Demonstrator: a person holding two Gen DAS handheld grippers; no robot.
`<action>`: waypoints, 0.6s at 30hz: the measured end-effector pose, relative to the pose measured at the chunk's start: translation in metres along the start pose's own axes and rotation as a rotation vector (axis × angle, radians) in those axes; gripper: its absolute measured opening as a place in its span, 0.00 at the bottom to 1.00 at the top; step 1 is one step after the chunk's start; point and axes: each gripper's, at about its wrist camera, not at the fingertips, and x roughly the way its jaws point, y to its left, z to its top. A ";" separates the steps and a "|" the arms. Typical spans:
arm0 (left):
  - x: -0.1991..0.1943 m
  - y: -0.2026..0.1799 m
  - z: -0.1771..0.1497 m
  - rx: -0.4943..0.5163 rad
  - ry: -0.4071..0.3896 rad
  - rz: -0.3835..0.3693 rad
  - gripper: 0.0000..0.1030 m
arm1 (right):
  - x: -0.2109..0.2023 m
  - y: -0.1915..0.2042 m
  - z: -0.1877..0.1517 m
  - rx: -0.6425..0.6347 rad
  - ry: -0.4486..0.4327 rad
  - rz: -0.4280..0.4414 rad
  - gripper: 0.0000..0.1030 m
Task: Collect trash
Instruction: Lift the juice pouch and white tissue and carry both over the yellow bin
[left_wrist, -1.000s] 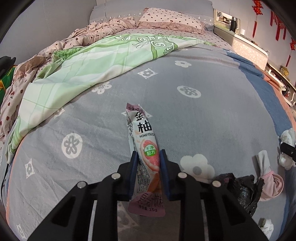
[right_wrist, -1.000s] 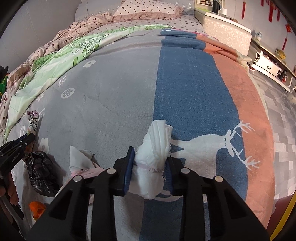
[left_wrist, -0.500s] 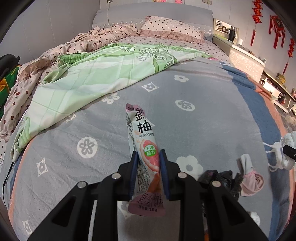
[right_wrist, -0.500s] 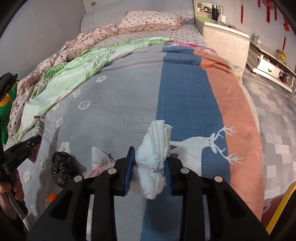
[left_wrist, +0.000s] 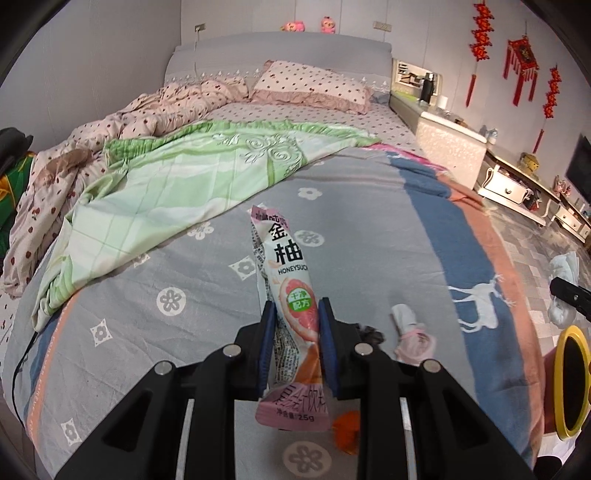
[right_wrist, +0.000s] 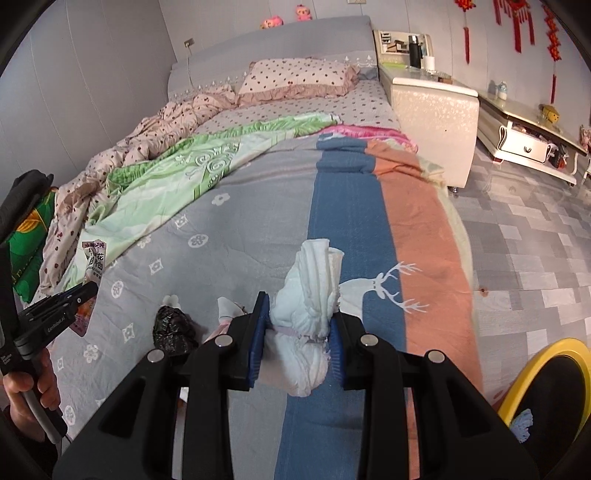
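Observation:
My left gripper (left_wrist: 296, 314) is shut on a pink and white snack wrapper (left_wrist: 286, 273), held upright above the bed. From the right wrist view the same wrapper (right_wrist: 93, 258) and left gripper (right_wrist: 79, 295) show at the far left, with a hand on the handle. My right gripper (right_wrist: 299, 317) is shut on a rolled white diaper (right_wrist: 314, 284), lifted over the blanket. A yellow-rimmed bin (right_wrist: 546, 384) with a black liner stands on the floor at lower right, also visible as the bin (left_wrist: 570, 380) at the left wrist view's right edge.
On the grey flowered blanket (left_wrist: 184, 295) lie a black crumpled bag (right_wrist: 173, 328), a pink and white wad (left_wrist: 410, 332) and an orange scrap (left_wrist: 347, 428). A green quilt (left_wrist: 166, 192) and pillows fill the far bed. A white cabinet (right_wrist: 432, 122) stands right of the bed.
Both grippers have risen and pulled back from the bed, each keeping its item. More of the room and the floor shows now, and the yellow bin has come into view.

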 end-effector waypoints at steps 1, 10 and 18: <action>-0.009 -0.006 0.001 0.004 -0.011 -0.009 0.22 | -0.010 -0.003 0.000 0.004 -0.012 0.002 0.28; -0.071 -0.057 0.010 0.050 -0.083 -0.089 0.22 | -0.094 -0.031 0.003 0.036 -0.119 -0.014 0.28; -0.115 -0.125 0.011 0.120 -0.129 -0.188 0.22 | -0.160 -0.069 -0.002 0.080 -0.207 -0.040 0.28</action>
